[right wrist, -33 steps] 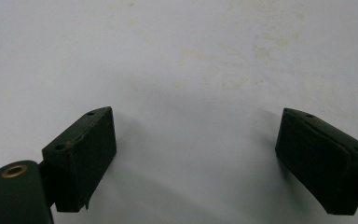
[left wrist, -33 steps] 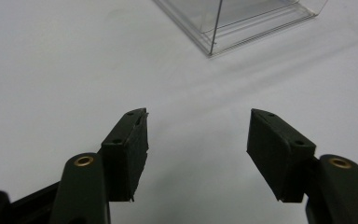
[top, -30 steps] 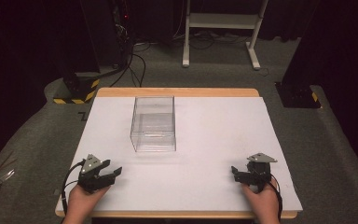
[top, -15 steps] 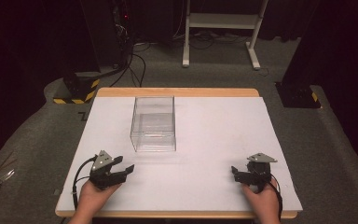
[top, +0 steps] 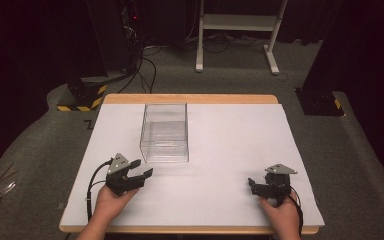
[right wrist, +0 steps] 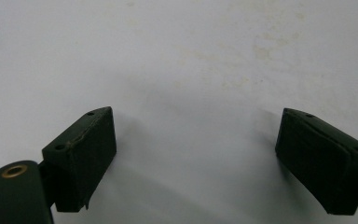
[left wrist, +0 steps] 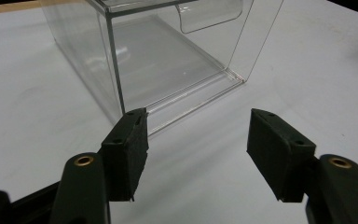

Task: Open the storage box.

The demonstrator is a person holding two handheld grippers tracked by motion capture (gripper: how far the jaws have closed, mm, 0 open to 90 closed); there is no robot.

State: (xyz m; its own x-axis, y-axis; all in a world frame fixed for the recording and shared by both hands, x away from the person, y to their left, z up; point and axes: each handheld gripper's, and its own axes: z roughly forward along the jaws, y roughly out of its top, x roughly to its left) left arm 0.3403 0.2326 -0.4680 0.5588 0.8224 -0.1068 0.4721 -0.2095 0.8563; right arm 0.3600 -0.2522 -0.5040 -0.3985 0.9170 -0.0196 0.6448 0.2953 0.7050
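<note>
High view, box: the clear plastic box (top: 164, 133) stands upright and empty on the left-centre of the white tabletop (top: 230, 150).
High view, left gripper: the left gripper (top: 142, 169), jaws apart with nothing between them, sits near the box's front left corner, tips aimed at it.
High view, right gripper: the right gripper (top: 251, 183) rests low near the front right of the table, well apart from the box; its tips are too small here for me to judge.
High view, room: dark curtains, a grey carpet, a white frame stand (top: 237, 30) behind the table, cables on the floor and a yellow-black striped base (top: 82, 97) at back left.
Left gripper view, tool: the jaws stand wide, empty, with the box's near corner edge just beyond the left pad (left wrist: 126, 154).
Left gripper view, risk: I'd guess the box is light and its walls slick; a pad nudging that corner could skid or twist it across the smooth board instead of catching it.
Left gripper view, risk two: a pinch on one thin wall may flex it or tip the box.
Right gripper view, tool: jaws spread, nothing held, bare white board below.
Right gripper view, surface: faint yellowish smudges (right wrist: 242, 51) mark the white board; otherwise flat and matte.
</note>
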